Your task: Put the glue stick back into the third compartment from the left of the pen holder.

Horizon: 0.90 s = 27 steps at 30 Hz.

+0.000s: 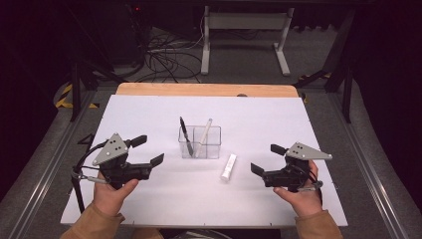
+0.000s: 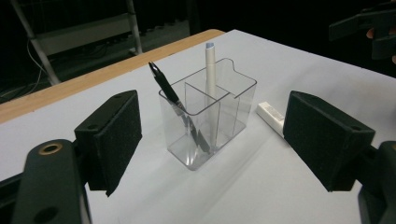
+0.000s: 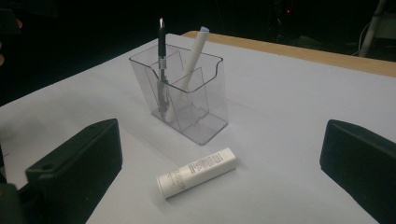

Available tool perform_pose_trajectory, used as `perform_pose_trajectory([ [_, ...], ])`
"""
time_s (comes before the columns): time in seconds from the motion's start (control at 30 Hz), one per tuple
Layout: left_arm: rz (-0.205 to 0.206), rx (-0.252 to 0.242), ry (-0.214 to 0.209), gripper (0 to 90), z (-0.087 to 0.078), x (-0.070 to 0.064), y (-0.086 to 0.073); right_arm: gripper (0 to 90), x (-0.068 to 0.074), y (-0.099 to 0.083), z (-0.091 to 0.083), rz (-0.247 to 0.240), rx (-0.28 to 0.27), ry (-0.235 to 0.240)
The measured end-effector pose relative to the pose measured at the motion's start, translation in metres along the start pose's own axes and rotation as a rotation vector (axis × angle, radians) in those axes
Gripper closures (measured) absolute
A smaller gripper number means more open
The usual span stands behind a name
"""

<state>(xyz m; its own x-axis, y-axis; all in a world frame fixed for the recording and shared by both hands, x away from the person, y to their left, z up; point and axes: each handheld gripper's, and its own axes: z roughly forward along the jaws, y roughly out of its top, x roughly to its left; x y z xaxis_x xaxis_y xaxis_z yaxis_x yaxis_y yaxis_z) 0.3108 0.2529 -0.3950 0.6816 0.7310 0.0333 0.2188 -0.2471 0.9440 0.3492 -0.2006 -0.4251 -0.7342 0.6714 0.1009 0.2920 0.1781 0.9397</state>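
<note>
The person is wearing tan sleeves (image 1: pixel 94 221) reaching the wrists. The left gripper (image 1: pixel 147 151) and right gripper (image 1: pixel 267 159) are showing black bodies, flat black padded jaws, grey three-cornered plates dotted with small holes, and thin dark cables trailing beside the hands.

A clear divided holder (image 1: pixel 200 142) stands on the white sheet (image 1: pixel 149 114), between the left gripper (image 1: pixel 148 150) and the right gripper (image 1: pixel 267 159) and a little ahead of both. A black pen (image 1: pixel 185 133) and a white pen (image 1: pixel 204 134) lean in it. A white tube (image 1: pixel 228 167) lies flat just ahead of the right gripper's jaws, near the holder. Well beyond are the wooden table edge (image 1: pixel 199 89), cables (image 1: pixel 164 57) and a white desk frame (image 1: pixel 244 30)
</note>
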Motion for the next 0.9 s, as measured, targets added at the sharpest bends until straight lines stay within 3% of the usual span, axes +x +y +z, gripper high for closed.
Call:
perform_pose_trajectory([
  [0.1,0.007,0.003,0.012,20.4,-0.002,0.001,-0.005,0.4,0.003,0.002,0.003,-0.041,0.023,0.022],
  [0.33,-0.003,0.022,0.029,20.6,-0.005,0.002,-0.018,5.8,0.007,0.01,0.013,-0.117,0.095,-0.004],
  [0.53,-0.034,0.025,0.031,20.8,-0.009,0.003,-0.024,6.1,0.009,0.015,0.019,-0.121,0.1,0.003],
  [0.63,-0.02,0.024,0.043,20.8,-0.012,0.004,-0.025,6.6,0.01,0.015,0.025,-0.128,0.124,0.004],
  [0.83,-0.042,0.027,0.043,20.9,-0.015,0.006,-0.028,7.9,0.012,0.02,0.034,-0.139,0.164,-0.003],
  [0.9,-0.035,0.031,0.046,21.0,-0.015,0.007,-0.028,15.6,0.013,0.023,0.037,-0.153,0.179,0.005],
])
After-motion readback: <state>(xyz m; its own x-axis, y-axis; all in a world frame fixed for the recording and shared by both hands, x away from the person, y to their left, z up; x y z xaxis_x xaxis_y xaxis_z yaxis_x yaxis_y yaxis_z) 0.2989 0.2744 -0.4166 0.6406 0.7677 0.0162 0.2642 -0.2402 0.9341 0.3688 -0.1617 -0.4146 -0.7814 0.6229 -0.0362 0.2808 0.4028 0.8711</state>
